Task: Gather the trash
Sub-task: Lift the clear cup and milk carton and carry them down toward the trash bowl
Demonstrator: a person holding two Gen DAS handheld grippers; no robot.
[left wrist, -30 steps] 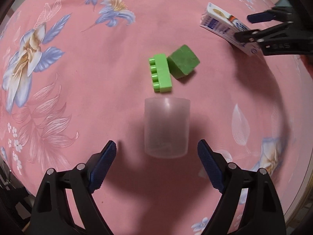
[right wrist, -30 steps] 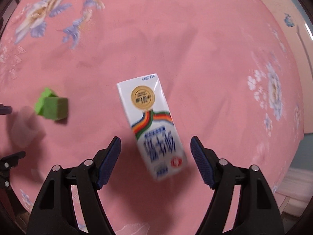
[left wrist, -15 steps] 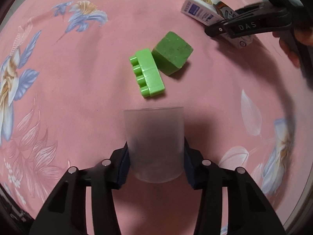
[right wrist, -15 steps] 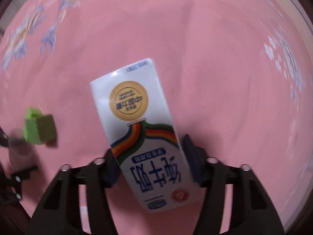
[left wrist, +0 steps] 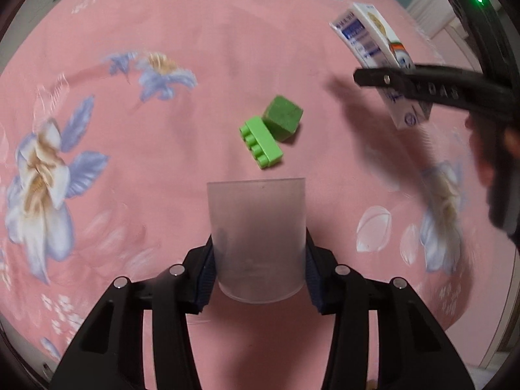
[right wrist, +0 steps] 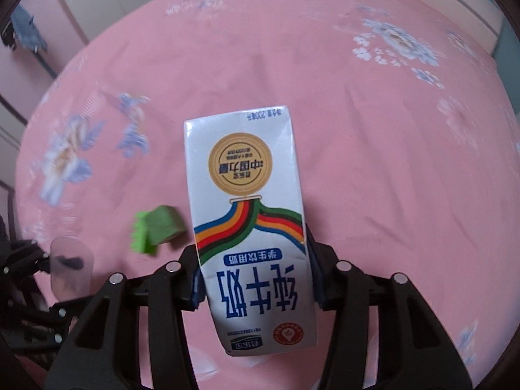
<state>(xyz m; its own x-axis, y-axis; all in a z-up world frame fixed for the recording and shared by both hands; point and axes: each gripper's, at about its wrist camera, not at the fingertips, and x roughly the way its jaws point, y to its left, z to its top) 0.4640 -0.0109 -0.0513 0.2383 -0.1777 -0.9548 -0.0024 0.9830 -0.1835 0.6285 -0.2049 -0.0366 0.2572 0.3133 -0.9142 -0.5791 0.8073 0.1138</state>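
Currently held, two items of trash — one per claw.

Item one: frosted plastic cup (left wrist: 256,240), translucent, empty as far as can be told. The left claw (left wrist: 258,271) is clamped on its lower wall, pads pressing both sides, the cup's far end pointing away from the camera and clear of the bedspread (left wrist: 162,48).

Item two: milk carton (right wrist: 250,227), white with a gold seal and rainbow stripe, print upside down in the right wrist view. The right claw (right wrist: 253,273) grips it across the lower half and its jaws are closing a shade further on the carton; in the left wrist view the carton hangs in the air, tilted.

Not trash, by my reading: a bright green toy brick (left wrist: 260,146) and a darker green cube (left wrist: 282,118), touching each other, lying on the pink floral bedspread just beyond the cup. Leave them.

No bin or bag shows in either view, so the drop point cannot be told.

Handling notes for the carry in hand:
- Cup wall is thin and likely to flex; firm pressure is enough, more may buckle it or let it squirt out.
- Carton is held low, with most of its length ahead of the pads — keep the wrist steady so it does not pivot.
- Keep the two claws well apart while travelling; they are near each other now.
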